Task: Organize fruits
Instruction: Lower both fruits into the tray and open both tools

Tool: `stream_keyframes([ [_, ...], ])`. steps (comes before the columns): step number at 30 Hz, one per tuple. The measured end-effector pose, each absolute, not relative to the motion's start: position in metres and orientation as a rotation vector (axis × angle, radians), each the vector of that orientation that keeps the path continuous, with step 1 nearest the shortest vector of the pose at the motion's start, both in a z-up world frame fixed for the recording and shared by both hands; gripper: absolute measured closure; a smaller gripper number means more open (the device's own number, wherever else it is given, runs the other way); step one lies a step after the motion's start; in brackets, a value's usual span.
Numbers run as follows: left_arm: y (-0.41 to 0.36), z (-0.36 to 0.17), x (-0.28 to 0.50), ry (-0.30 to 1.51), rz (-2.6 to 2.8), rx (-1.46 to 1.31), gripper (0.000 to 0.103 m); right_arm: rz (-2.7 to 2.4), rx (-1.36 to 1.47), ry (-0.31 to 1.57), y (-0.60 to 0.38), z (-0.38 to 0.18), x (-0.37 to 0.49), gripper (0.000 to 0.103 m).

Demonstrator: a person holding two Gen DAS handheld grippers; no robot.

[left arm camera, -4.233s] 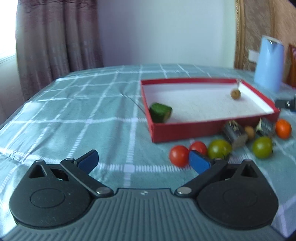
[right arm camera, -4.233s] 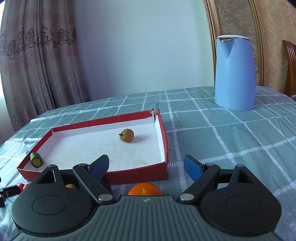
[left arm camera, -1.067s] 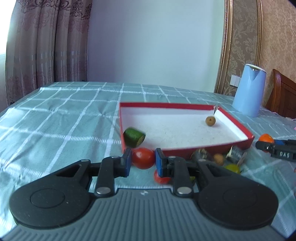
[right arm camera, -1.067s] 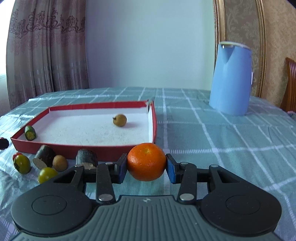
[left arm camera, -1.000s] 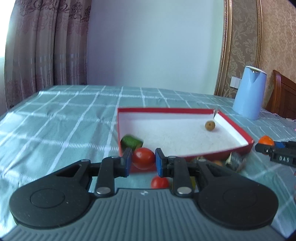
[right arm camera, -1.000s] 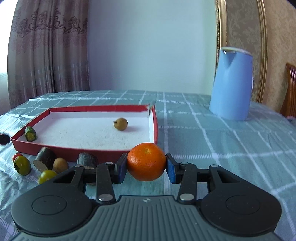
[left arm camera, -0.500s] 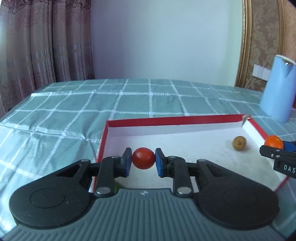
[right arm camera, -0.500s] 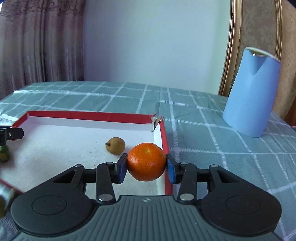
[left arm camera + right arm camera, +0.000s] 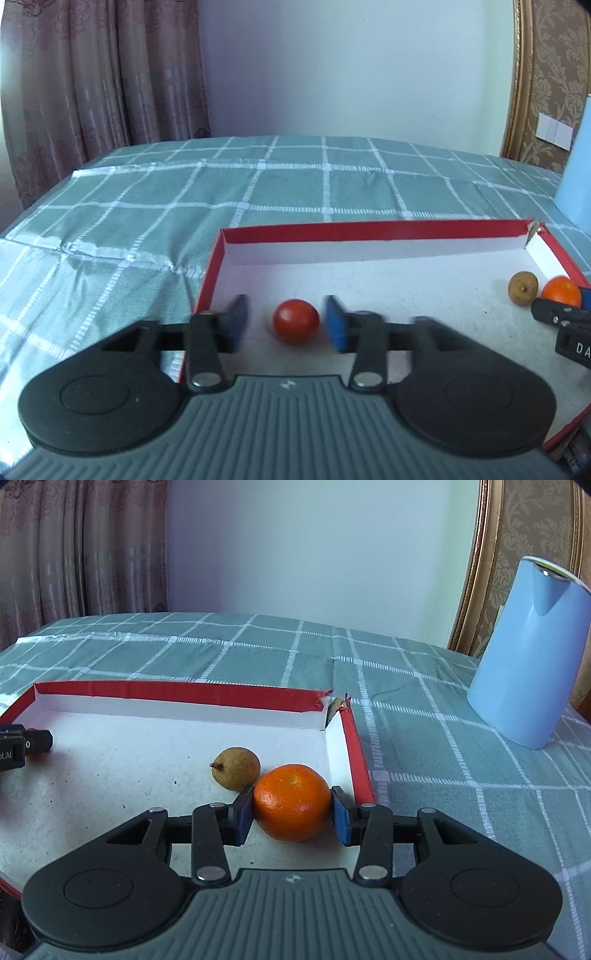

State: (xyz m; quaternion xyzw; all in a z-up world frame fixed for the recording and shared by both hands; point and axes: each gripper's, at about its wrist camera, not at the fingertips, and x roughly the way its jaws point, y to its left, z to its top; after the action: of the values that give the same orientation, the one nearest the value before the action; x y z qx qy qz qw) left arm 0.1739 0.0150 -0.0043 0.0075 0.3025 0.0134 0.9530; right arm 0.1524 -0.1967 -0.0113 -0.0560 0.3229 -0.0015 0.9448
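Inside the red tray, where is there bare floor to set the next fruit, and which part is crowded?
The tray floor is bare between the tomato, under the opening left gripper, and the brown fruit, back to the far wall. Its right corner is crowded: the brown fruit touches the orange gripped by the right gripper.

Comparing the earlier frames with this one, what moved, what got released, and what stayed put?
Both grippers carried their fruit from the tablecloth into the red tray. The left gripper is opening, and the red tomato sits free between its pads. The right gripper still clamps the orange, now beside the brown fruit, which stayed put. The blue kettle is unchanged.
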Motion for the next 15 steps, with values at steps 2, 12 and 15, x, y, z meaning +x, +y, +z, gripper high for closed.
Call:
stream_keyframes([
  [2, 0.018, -0.002, 0.171, 0.589, 0.029, -0.002, 0.037, -0.004, -0.12, 0.658, -0.196, -0.011, 0.152, 0.06],
  [12, 0.031, 0.013, 0.133, 0.445, 0.012, -0.043, 0.013, 0.039, -0.087, 0.586, -0.2, -0.006, 0.137, 0.034],
  [15, 0.041, 0.017, 0.116, 0.415, 0.013, -0.08, 0.013, 0.028, -0.096, 0.558, -0.201, -0.002, 0.129, 0.033],
])
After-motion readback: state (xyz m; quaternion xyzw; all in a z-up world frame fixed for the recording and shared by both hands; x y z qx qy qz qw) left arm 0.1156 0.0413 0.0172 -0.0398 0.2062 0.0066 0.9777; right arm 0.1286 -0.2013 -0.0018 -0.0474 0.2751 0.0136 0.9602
